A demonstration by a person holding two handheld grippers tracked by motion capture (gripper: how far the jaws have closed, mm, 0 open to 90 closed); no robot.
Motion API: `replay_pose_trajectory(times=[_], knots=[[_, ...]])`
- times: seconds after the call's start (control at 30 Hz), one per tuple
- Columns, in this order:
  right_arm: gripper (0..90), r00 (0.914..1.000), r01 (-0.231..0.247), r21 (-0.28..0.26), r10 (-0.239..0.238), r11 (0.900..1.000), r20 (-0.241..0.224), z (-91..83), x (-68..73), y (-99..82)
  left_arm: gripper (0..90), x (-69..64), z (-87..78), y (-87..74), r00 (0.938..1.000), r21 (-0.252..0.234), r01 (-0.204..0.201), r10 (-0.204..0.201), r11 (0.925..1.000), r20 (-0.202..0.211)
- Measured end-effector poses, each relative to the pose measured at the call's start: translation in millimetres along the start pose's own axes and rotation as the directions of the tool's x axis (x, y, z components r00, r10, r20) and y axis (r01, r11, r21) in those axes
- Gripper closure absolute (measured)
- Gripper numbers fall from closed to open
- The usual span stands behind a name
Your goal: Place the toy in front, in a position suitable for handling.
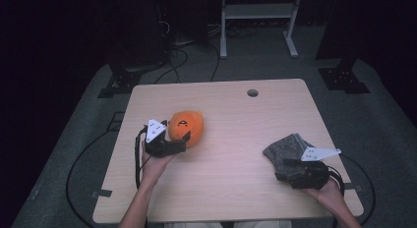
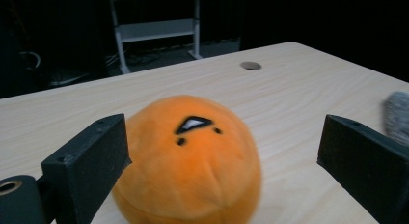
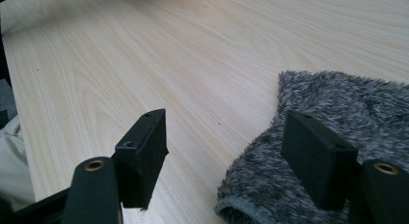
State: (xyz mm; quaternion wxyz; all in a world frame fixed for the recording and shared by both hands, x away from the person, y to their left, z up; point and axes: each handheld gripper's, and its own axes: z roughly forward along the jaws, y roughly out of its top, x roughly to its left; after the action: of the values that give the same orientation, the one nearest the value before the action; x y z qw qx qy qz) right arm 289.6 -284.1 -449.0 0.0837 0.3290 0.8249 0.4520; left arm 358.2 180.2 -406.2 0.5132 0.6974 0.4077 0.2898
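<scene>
nearest the person, the right gripper (image 1: 291, 165) sat jaws apart over the near edge of the grey fuzzy cloth (image 1: 287, 148), one jaw above the pile, seemingly placed to pinch it. farther off, left of that cloth, the left gripper (image 1: 183, 138) straddled the orange plush ball (image 1: 187, 126) on the table (image 1: 236, 115), jaws wide, not yet clamped.

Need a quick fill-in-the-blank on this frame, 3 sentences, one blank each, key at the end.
1. The left gripper has its jaws open around the ____ plush toy.
2. The right gripper is open, one of its jaws over the fuzzy ____ cloth.
3. Near the far edge of the table is a small round ____.

Missing words: orange; grey; hole
</scene>
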Motion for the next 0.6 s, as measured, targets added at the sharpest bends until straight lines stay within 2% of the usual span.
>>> replay_pose_trajectory(times=[0.07,0.1,0.17,0.33,0.5,0.6], knots=[[31.6,1.0,0.002,-0.002,-0.002,1.0,-0.001,0.1,0.5,0.4,3.3,1.1,3.2,0.0,1.0,-0.002,0.007,-0.007,1.0,-0.007],[31.6,1.0,0.005,-0.005,-0.005,1.0,-0.004,0.4,0.9,0.6,3.7,2.8,10.6,0.1,0.9998,0.019,0.01,-0.01,0.9998,-0.016],[31.6,1.0,0.003,-0.002,-0.003,1.0,-0.005,0.4,1.1,0.5,3.6,3.6,14.2,-0.2,0.9996,0.026,0.013,-0.012,0.9996,-0.024],[31.6,1.0,0.005,-0.008,-0.005,1.0,-0.005,-1.7,0.7,0.0,3.8,7.7,33.3,-6.9,0.9972,0.065,0.062,-0.059,0.996,-0.046],[31.6,1.0,0.008,-0.008,-0.008,0.9999,-0.006,-2.0,0.4,0.0,4.0,5.3,43.8,-11.9,0.9965,0.103,0.067,-0.061,0.9925,-0.056],[31.6,0.9999,0.012,-0.01,-0.012,0.9999,-0.007,-1.8,1.1,0.5,4.1,3.5,48.9,-15.3,0.9962,0.118,0.054,-0.045,0.9915,-0.075]])
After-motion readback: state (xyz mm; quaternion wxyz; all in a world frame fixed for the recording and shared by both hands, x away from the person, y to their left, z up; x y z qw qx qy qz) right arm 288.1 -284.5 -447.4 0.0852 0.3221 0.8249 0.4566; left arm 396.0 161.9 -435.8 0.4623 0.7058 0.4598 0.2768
